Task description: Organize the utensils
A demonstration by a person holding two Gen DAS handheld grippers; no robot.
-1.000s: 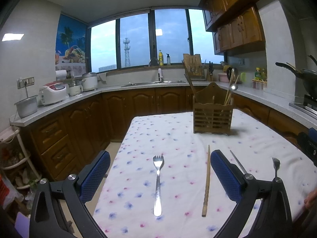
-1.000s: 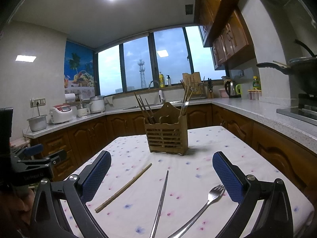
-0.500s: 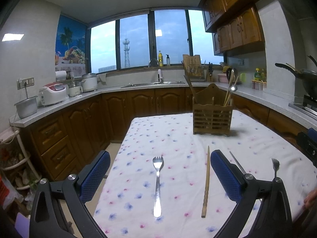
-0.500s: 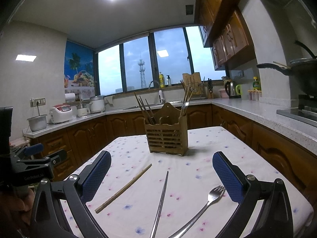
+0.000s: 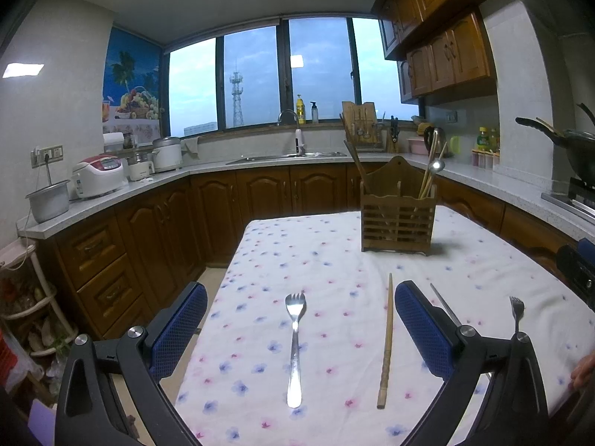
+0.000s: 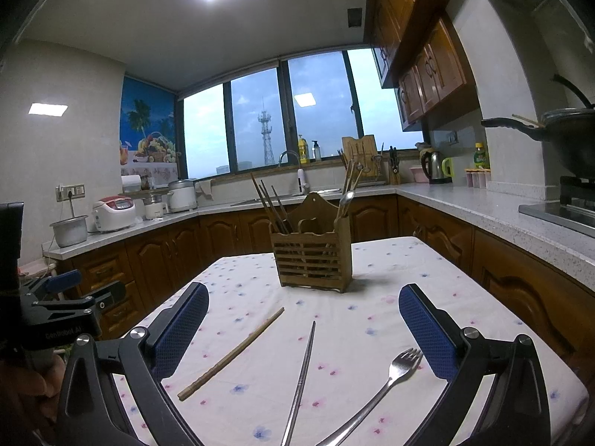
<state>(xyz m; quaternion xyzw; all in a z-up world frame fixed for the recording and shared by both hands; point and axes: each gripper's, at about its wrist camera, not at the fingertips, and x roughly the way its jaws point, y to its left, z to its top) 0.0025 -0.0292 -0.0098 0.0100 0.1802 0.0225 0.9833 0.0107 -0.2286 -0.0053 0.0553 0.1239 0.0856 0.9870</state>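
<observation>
Both grippers hover with jaws wide apart, holding nothing. The left gripper frames a steel fork lying beside a wooden chopstick on the floral tablecloth. The right gripper frames a metal chopstick and second fork. The slatted wooden utensil holder stands beyond, apparently holding chopsticks and a spoon.

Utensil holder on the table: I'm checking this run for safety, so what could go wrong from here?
The wooden utensil holder is light-looking and already crowded; a clumsy insertion might tip it. The metal chopstick and wooden chopstick lie flat on the tablecloth, so an open right gripper could snag fabric. The fork may slip from the left gripper.
</observation>
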